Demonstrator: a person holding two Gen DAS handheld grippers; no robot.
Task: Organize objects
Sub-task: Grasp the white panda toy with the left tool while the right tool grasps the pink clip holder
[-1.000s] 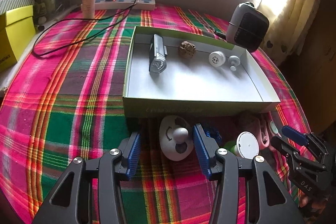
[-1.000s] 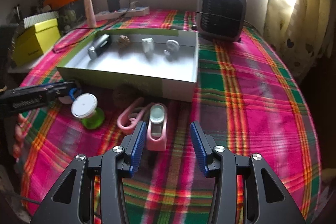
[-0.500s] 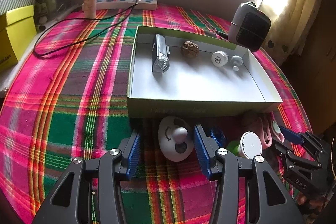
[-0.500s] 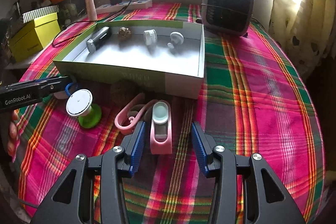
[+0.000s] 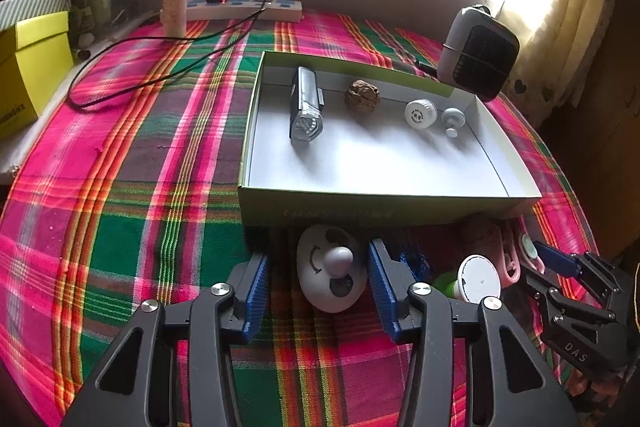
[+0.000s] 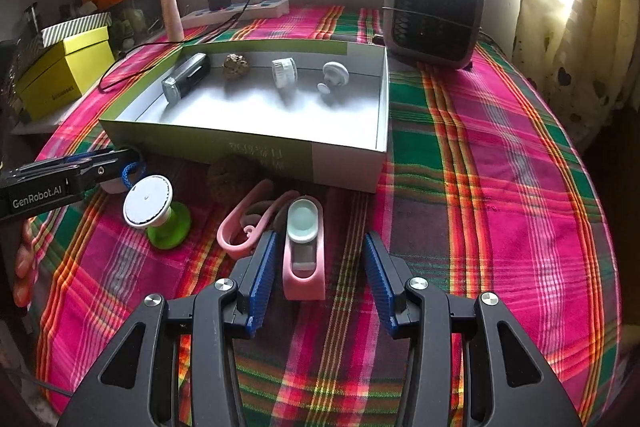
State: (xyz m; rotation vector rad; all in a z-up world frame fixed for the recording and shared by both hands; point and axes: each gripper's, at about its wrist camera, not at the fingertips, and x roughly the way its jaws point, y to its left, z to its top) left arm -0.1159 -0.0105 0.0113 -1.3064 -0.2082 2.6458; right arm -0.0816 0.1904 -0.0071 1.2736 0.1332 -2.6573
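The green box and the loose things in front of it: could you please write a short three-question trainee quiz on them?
1. How many things lie inside the green box?
2. True or false: the pink holder lies inside the box.
3. What sits between the left claw pads? A) white egg-shaped gadget B) walnut C) flashlight

Key: 1. Four. 2. False; it lies on the cloth between the right claw pads. 3. A.
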